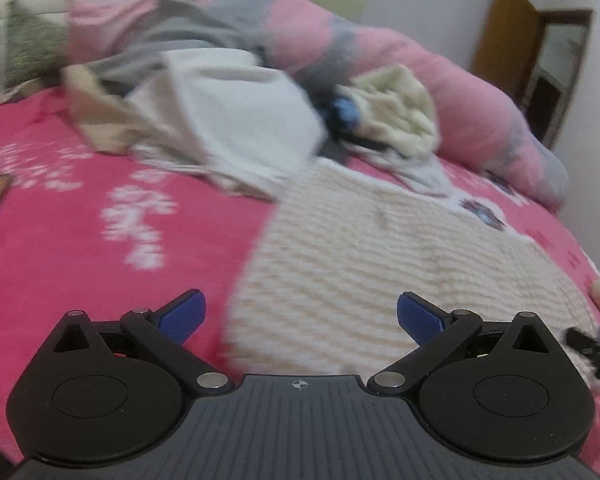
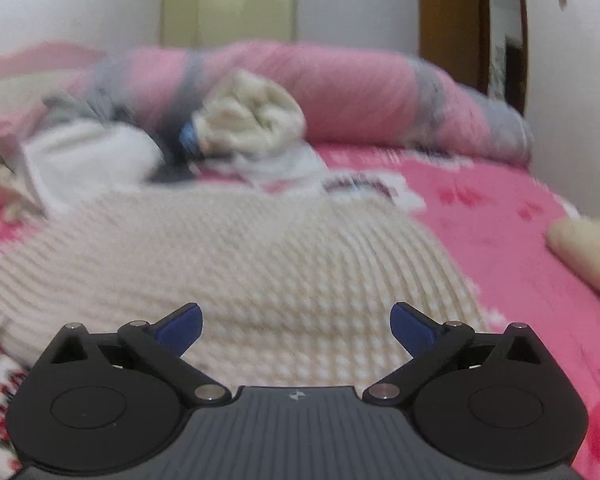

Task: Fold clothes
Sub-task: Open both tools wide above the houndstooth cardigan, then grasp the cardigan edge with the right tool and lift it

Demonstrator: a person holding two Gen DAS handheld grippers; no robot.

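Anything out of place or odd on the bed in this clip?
Nothing damaged. The cream knit sweater lies flat on the pink bedspread; behind it, unfolded clothes sit in a jumbled heap against the rolled quilt. Both views are motion-blurred.

Ahead of our left gripper [image 1: 301,316], fingers wide apart, we see the cream knit sweater [image 1: 400,264] lying flat, nothing standing on it. To its left the pink bedcover [image 1: 60,220] is bare. Farther ahead the pile of clothes [image 1: 240,120] blocks the way, the rolled pink quilt [image 1: 440,80] behind it. Our right gripper [image 2: 296,326], also spread, has bare bedcover to its right.
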